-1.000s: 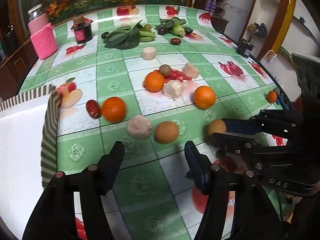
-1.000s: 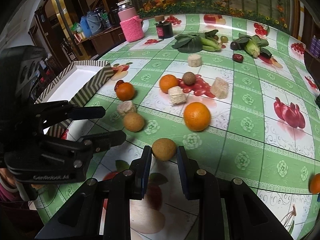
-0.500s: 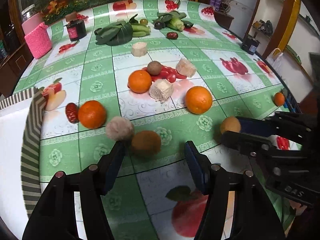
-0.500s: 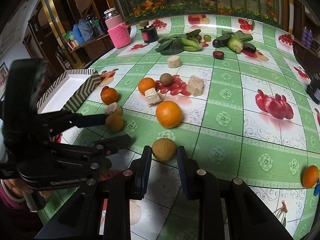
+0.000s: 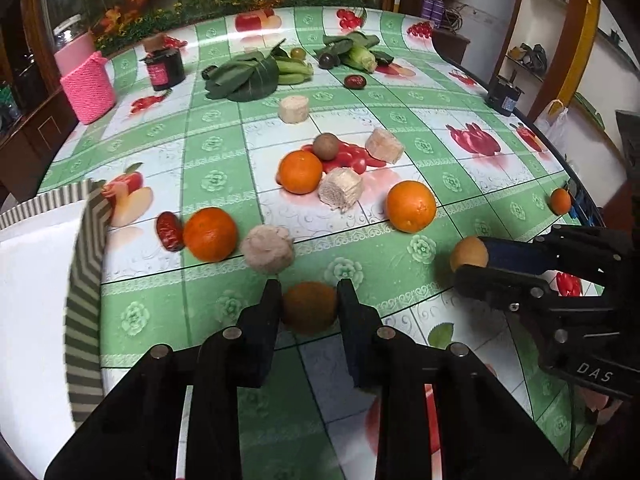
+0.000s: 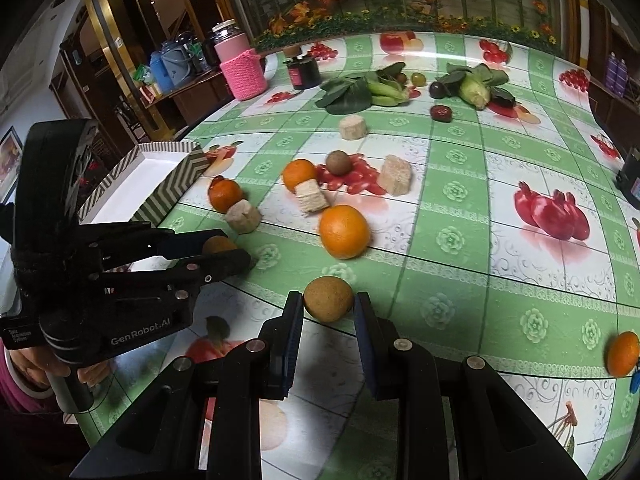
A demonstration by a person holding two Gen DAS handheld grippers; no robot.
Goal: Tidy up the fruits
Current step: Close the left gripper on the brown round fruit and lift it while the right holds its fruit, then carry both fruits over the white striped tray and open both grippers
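My left gripper (image 5: 308,300) is shut on a round brown fruit (image 5: 309,307) low over the table's front; it also shows in the right wrist view (image 6: 218,245). My right gripper (image 6: 327,307) is shut on a second round brown fruit (image 6: 328,298), seen at the right in the left wrist view (image 5: 468,254). Three oranges (image 5: 210,233) (image 5: 300,171) (image 5: 411,206), a red date (image 5: 169,231) and a small brown fruit (image 5: 325,146) lie mid-table. A white box with a striped rim (image 5: 82,272) stands at the left.
Beige cut chunks (image 5: 267,248) (image 5: 341,194) (image 5: 384,145) (image 5: 294,109) lie among the fruit. Greens, bananas and corn (image 5: 280,70) sit at the back. A pink knitted jar (image 5: 86,80), a dark jar (image 5: 164,68) and a small orange (image 5: 560,201) near the right edge.
My left gripper has closed on the brown fruit that lay in front of it. My right gripper has kept hold of its fruit.
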